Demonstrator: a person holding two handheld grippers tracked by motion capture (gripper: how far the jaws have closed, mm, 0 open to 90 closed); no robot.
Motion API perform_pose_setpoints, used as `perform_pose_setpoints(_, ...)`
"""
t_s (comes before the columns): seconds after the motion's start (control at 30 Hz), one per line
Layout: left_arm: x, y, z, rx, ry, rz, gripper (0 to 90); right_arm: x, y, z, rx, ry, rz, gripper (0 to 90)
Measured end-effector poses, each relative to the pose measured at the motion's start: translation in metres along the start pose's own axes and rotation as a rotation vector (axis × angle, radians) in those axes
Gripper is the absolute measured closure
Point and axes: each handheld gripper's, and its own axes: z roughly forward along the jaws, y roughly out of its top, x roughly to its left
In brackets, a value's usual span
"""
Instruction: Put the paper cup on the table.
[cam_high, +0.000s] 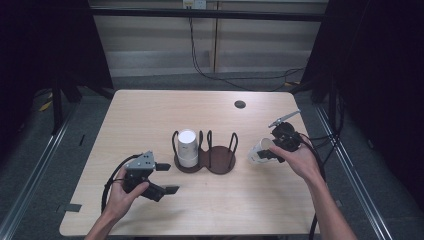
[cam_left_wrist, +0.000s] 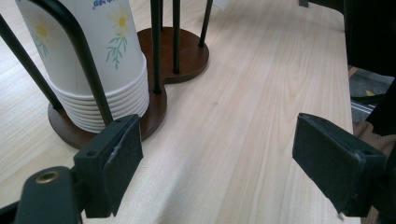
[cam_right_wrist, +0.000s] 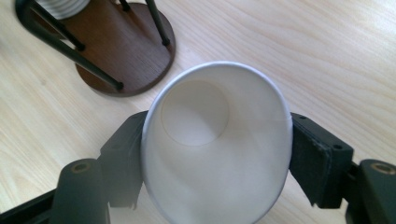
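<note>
White paper cup (cam_right_wrist: 217, 144) sat squeezed between the right gripper (cam_high: 270, 150)'s jaws, just right of the wooden cup holder (cam_high: 220, 161). Left gripper (cam_high: 167, 177) hung wide open with nothing in it, near the stacked cups (cam_left_wrist: 95, 60).

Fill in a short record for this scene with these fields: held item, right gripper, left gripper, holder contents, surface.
held item: white paper cup, mouth toward the camera
right gripper: fingers on either side of the cup
left gripper: open, nothing between its fingers
holder contents: cup stack in the left ring of the brown holder; right ring vacant
surface: wooden table
</note>
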Motion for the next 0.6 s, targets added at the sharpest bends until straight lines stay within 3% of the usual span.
perform_pose_setpoints(0.37, 0.001, -0.001, 0.000, 0.006, -0.002, 0.004, 16.2, -0.002, 0.015, 0.011, 0.127, -0.073, -0.065, 26.1)
perform_pose_setpoints(0.6, 0.001, -0.001, 0.000, 0.011, -0.002, 0.003, 16.2, -0.005, 0.023, 0.015, 0.210, -0.104, -0.070, 25.6)
